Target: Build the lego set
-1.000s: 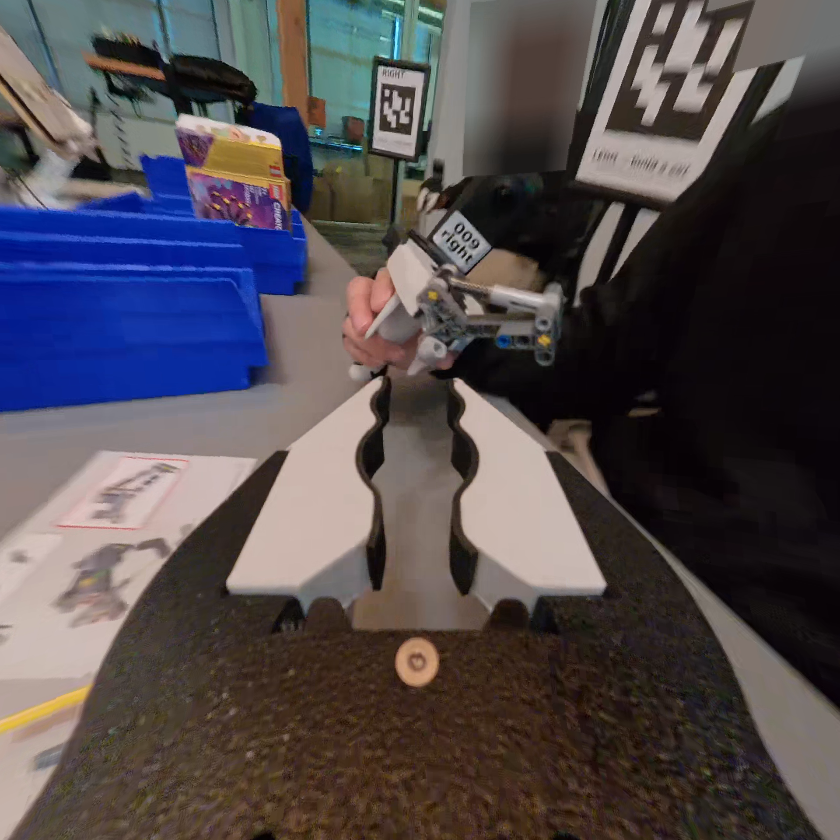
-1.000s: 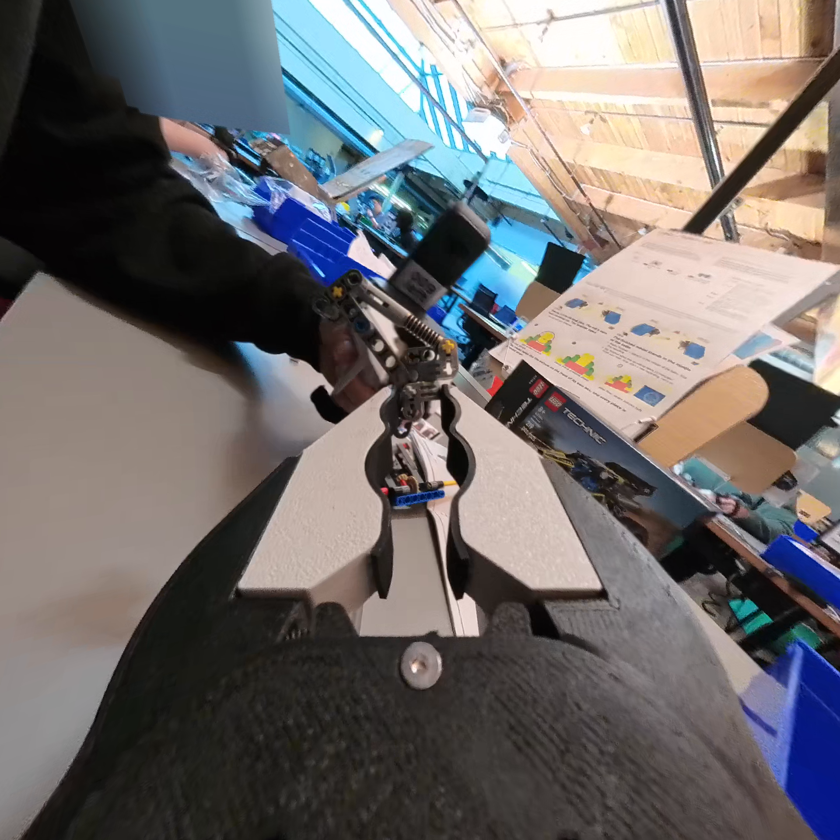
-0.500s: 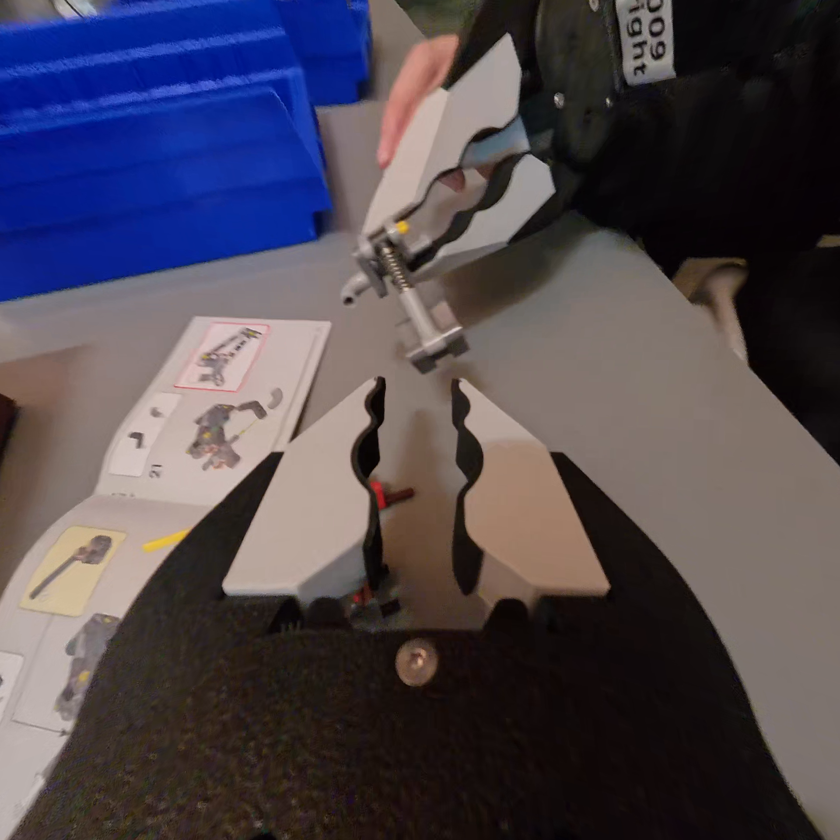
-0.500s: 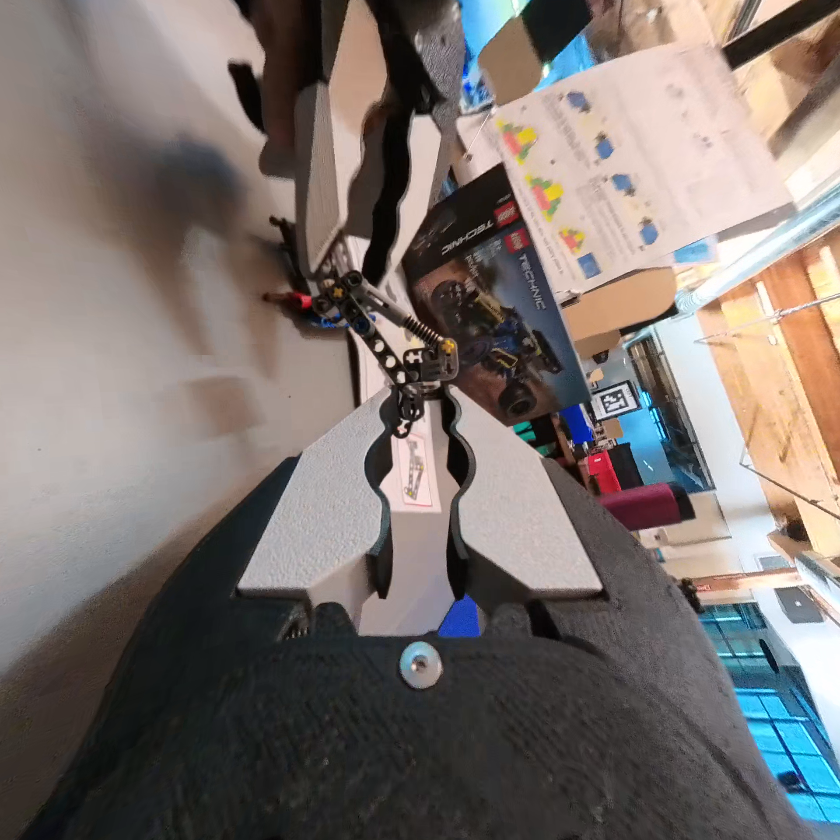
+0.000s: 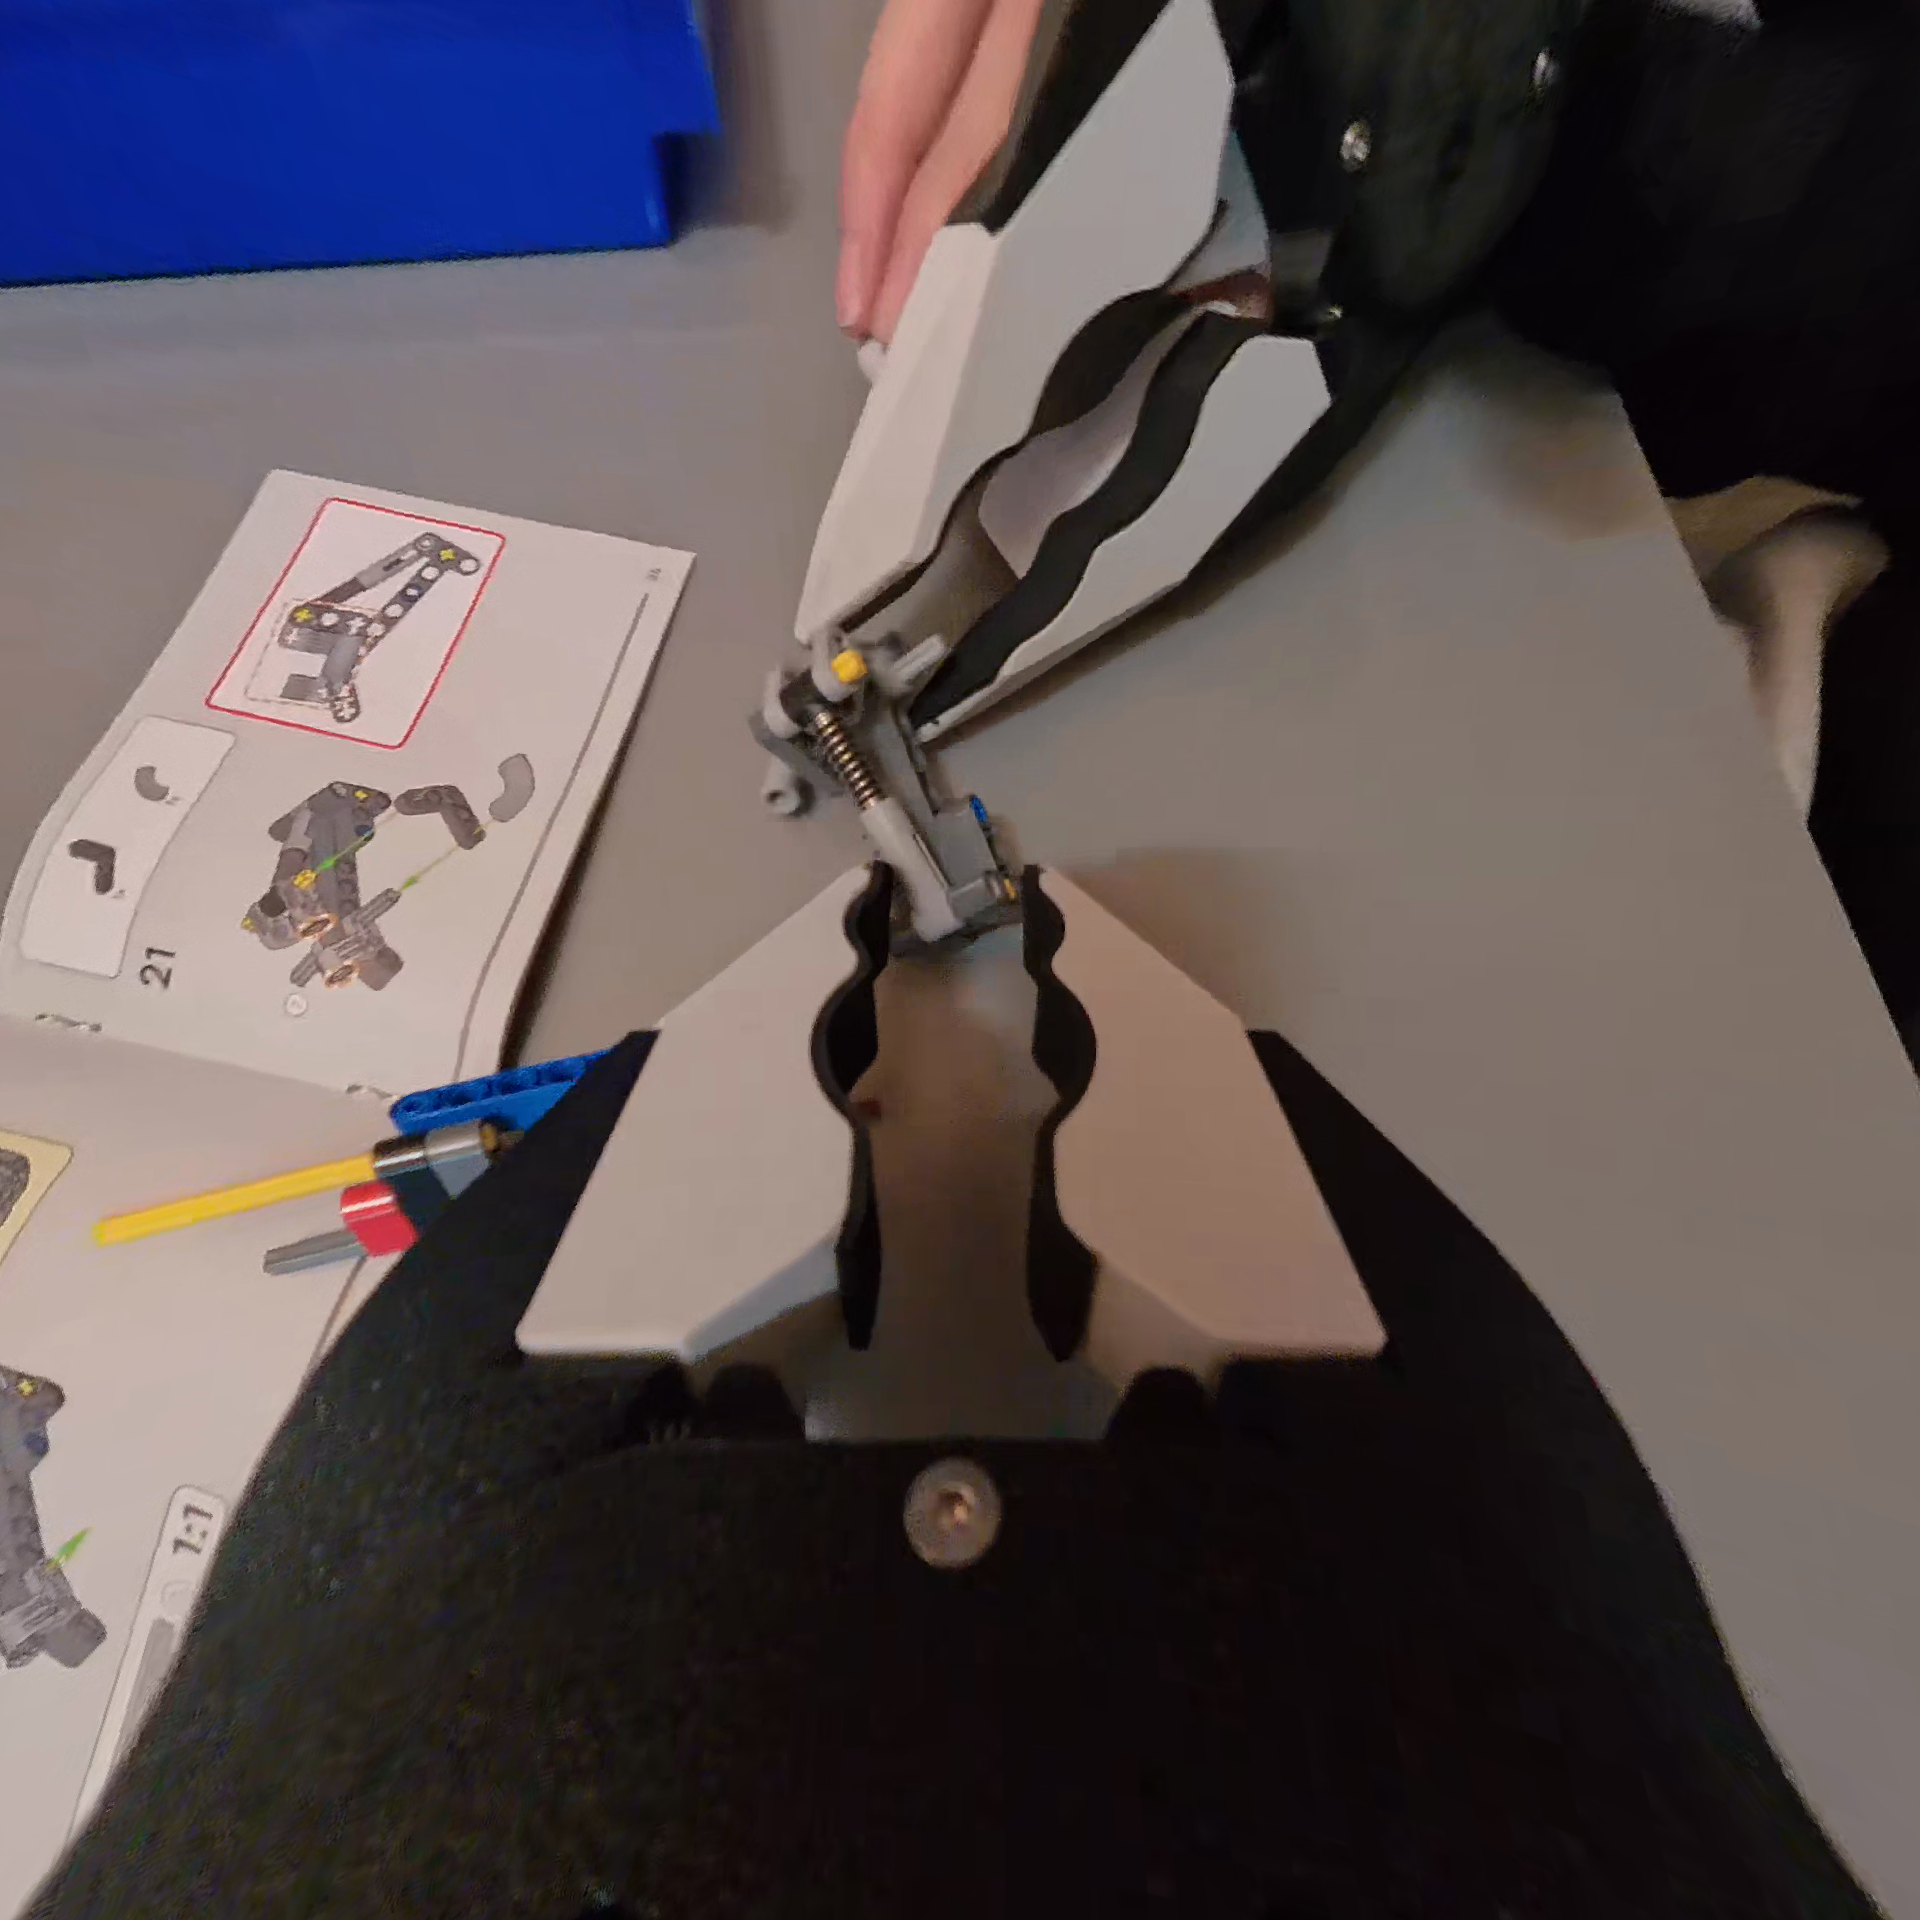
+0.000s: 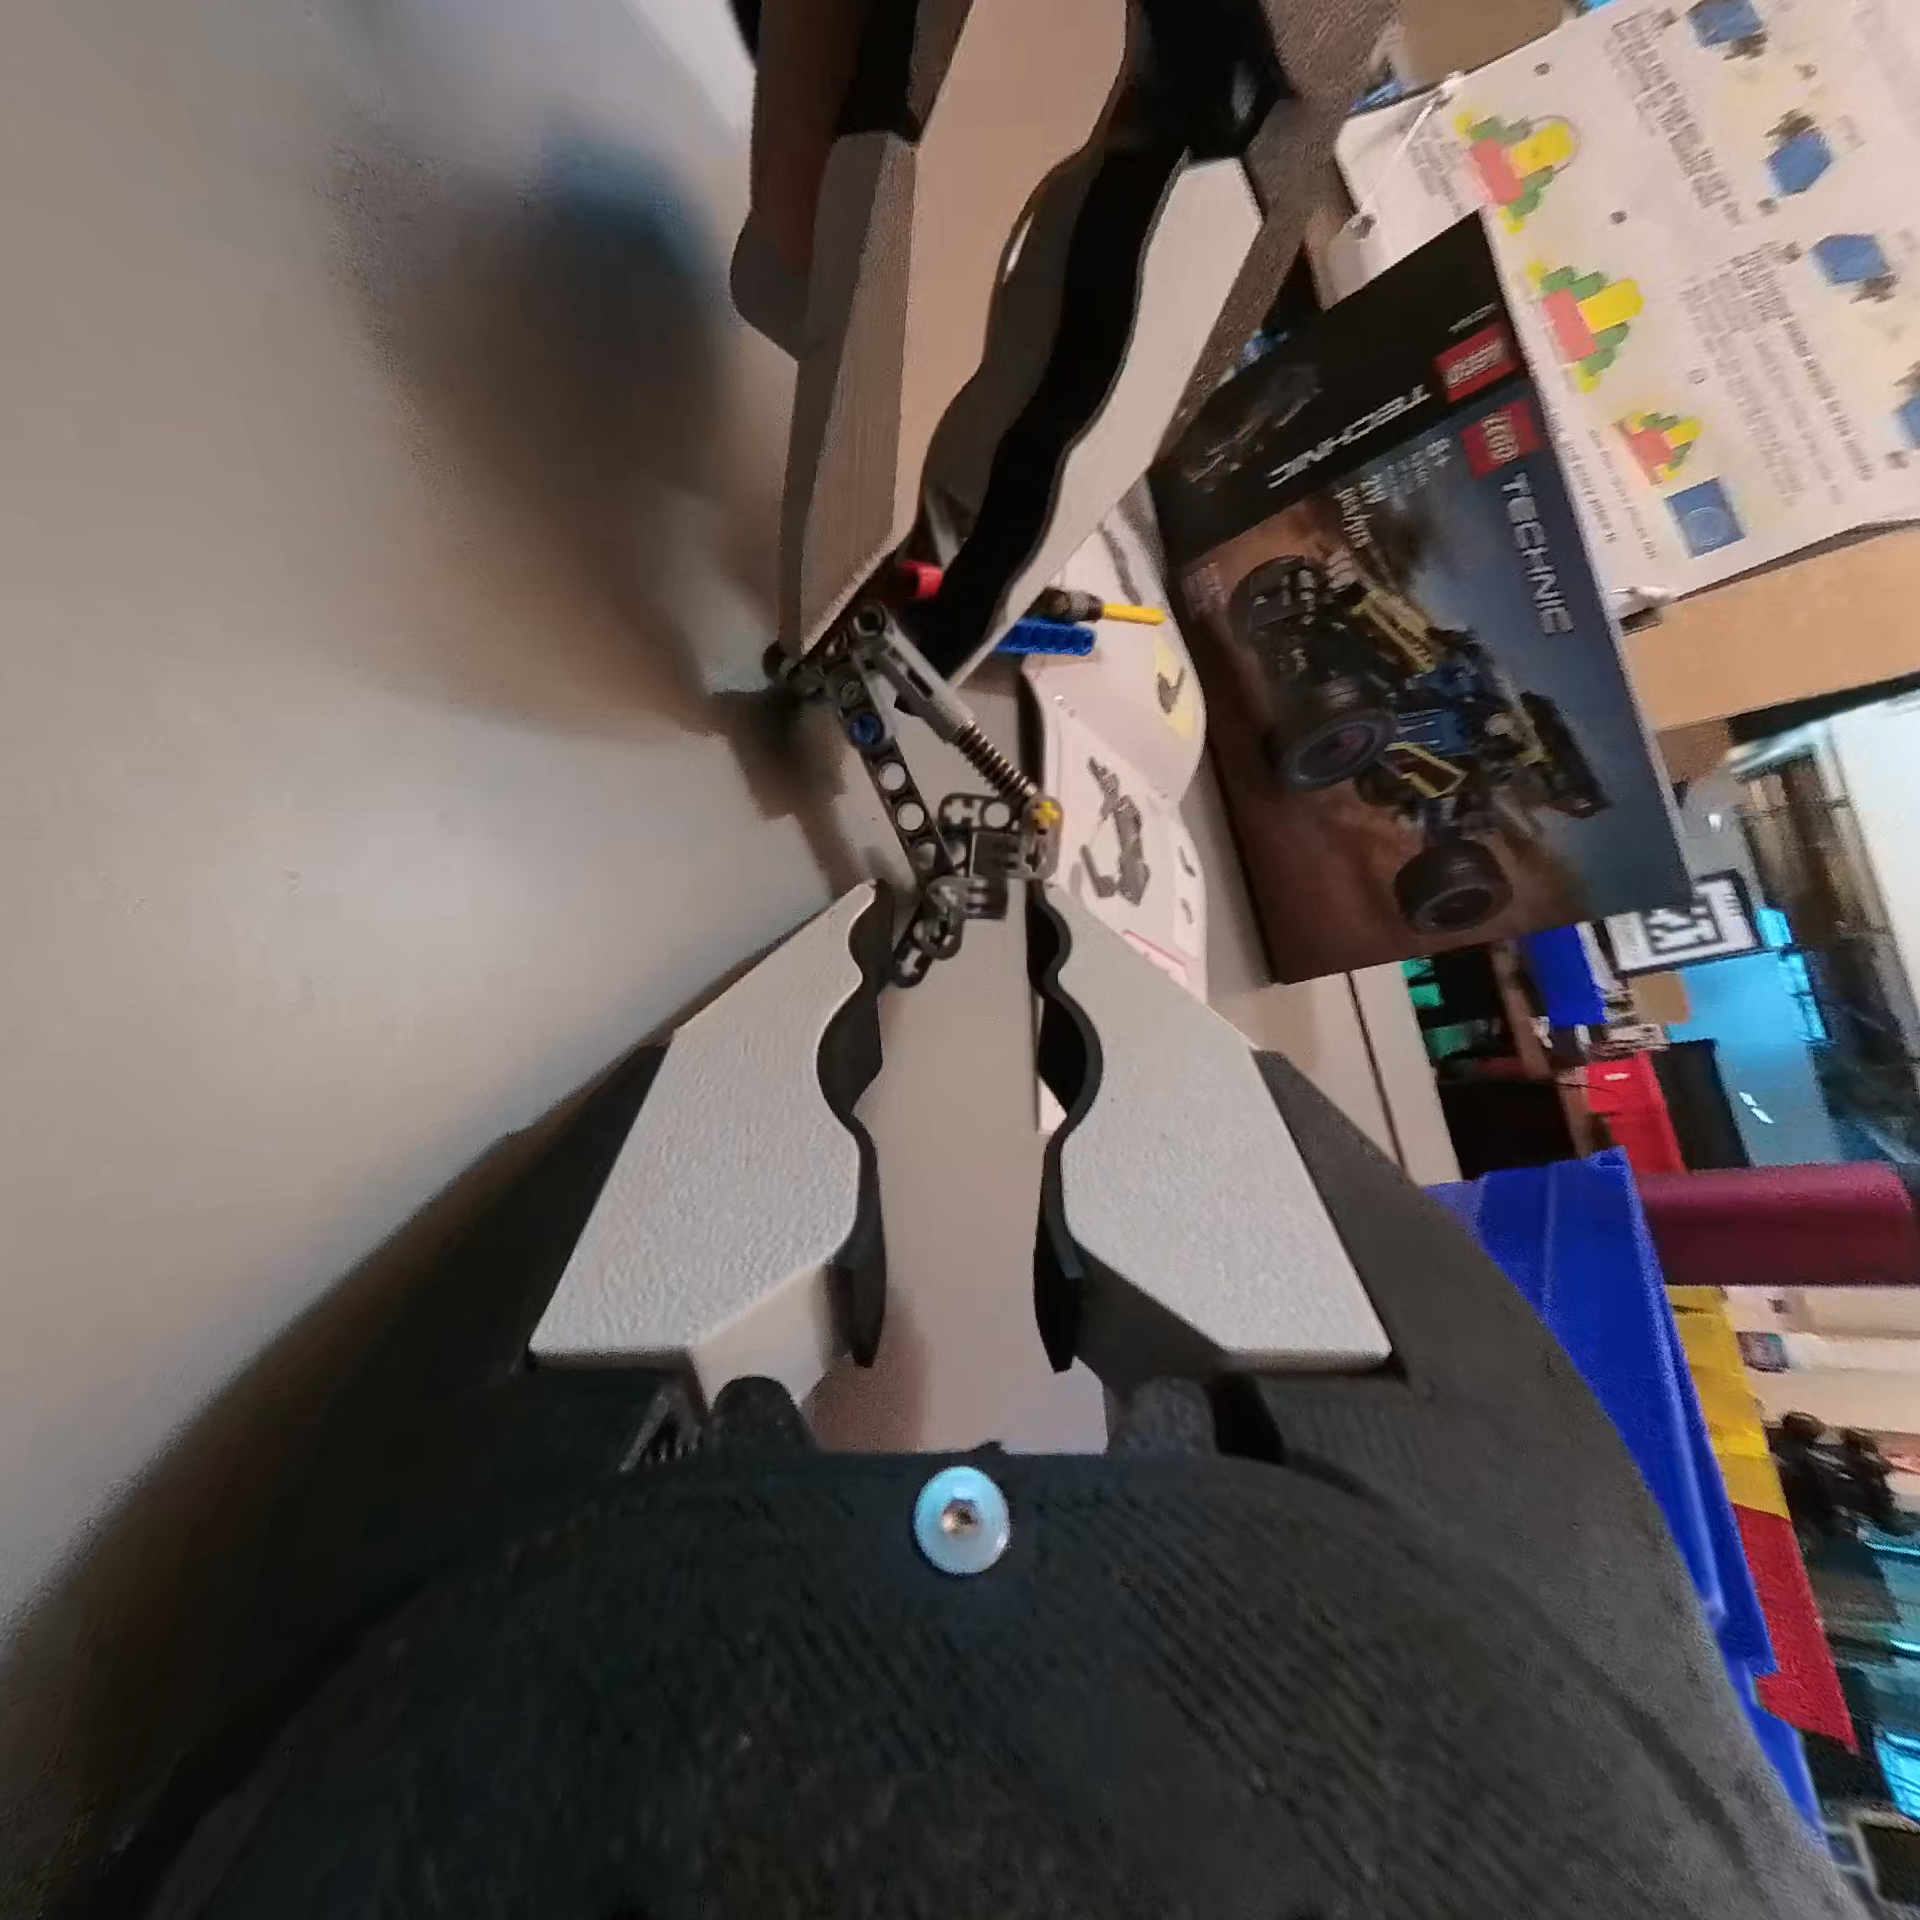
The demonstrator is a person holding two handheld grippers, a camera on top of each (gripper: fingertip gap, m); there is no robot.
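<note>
A grey and black Technic assembly (image 5: 883,769) with a metal spring and a yellow pin stands slanted on the grey table (image 5: 1351,831). My right gripper (image 6: 954,899) is shut on its dark upper end (image 6: 935,904); in the left wrist view it (image 5: 883,675) comes in from the top right. My left gripper (image 5: 954,883) is open, with its tips on either side of the assembly's grey lower end. In the right wrist view the left gripper (image 6: 894,623) comes down from the top onto the far end of the assembly (image 6: 894,748).
An open instruction booklet (image 5: 343,790) lies to the left. A blue beam (image 5: 488,1096), a yellow axle (image 5: 229,1200) and a red piece (image 5: 374,1216) lie on it. Blue bins (image 5: 343,125) stand behind. A set box (image 6: 1403,675) stands beside the booklet. A hand (image 5: 894,187) holds the right gripper. The grippers' ends are close to 4 cm from one another. It is some 10 cm from my left tips to the red piece (image 5: 374,1216).
Both grippers have come down from the air to the table. The right one still holds the assembly. The left one has moved forward until its tips flank the assembly's lower end.
</note>
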